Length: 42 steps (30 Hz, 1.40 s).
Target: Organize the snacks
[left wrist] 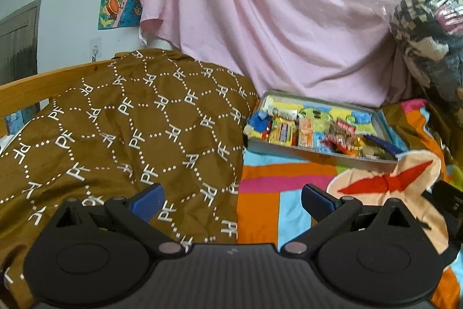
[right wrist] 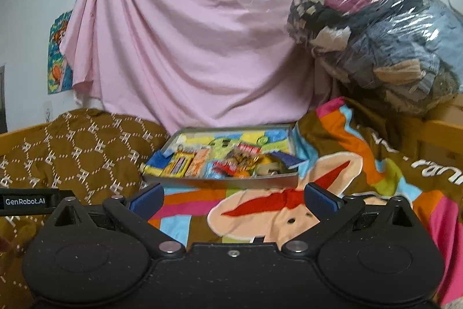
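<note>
Left wrist view
Left gripper: jaws spread wide, holding nothing, above the bed.
Tray: shallow grey tray ahead and to the right, resting on a colourful blanket.
Snacks: a jumble of small bright packets lying inside the tray.
Brown cloth: patterned with white letters, left of the tray.

Right wrist view
Right gripper: jaws spread wide, holding nothing.
Tray: straight ahead beyond the jaws, apart from them, on the blanket.
Snacks: packets crowded along the tray's near side.
Pink sheet: hangs behind.
Clear bag of clothes: upper right.
</note>
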### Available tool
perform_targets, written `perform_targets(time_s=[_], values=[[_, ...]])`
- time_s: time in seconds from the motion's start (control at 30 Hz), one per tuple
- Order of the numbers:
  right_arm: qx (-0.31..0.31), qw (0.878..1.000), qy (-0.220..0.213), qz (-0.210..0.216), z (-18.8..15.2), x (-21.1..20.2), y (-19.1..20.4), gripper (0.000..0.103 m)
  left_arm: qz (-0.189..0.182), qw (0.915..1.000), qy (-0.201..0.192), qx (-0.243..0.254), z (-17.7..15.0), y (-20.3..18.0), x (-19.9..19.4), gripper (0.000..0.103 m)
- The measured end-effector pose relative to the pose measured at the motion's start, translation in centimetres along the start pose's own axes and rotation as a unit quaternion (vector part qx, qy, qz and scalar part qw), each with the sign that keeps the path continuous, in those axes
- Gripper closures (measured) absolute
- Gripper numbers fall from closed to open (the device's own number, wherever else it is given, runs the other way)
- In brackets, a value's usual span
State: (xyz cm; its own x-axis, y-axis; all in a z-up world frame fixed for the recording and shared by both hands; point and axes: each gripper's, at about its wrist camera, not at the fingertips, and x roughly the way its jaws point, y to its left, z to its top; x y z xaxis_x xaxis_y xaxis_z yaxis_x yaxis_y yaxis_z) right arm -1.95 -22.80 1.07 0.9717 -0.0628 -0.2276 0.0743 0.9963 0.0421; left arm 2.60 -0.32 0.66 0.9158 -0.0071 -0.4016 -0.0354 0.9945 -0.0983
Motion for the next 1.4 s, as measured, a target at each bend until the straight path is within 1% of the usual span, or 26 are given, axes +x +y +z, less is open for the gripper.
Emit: perform_targets(time_s=[0.27, 0.63, 0.9, 1.4], values=[[0.002, 1.000, 0.029, -0.002, -0.8, 0.2, 0.4, 0.001, 0.013, 0.9994, -0.002, 0.033, -1.1, 0.1, -1.1, 0.000], [-0.007, 0.999, 0.046, 0.006, -1.6, 0.3, 1.1, 0.001, 0.006, 0.9997, 0.020, 0.012, -2.5, 1.2, -1.2, 0.000], [-0.012, 0.998, 0.059, 0.012, -2.0, 0.9, 1.3, 0.001, 0.009, 0.9997, 0.021, 0.006, -2.6, 1.4, -1.0, 0.000], [-0.018, 0.998, 0.060, 0.015, -2.1, 1.0, 1.4, 0.001, 0.010, 0.9997, 0.020, 0.006, -2.6, 1.5, -1.0, 0.000]])
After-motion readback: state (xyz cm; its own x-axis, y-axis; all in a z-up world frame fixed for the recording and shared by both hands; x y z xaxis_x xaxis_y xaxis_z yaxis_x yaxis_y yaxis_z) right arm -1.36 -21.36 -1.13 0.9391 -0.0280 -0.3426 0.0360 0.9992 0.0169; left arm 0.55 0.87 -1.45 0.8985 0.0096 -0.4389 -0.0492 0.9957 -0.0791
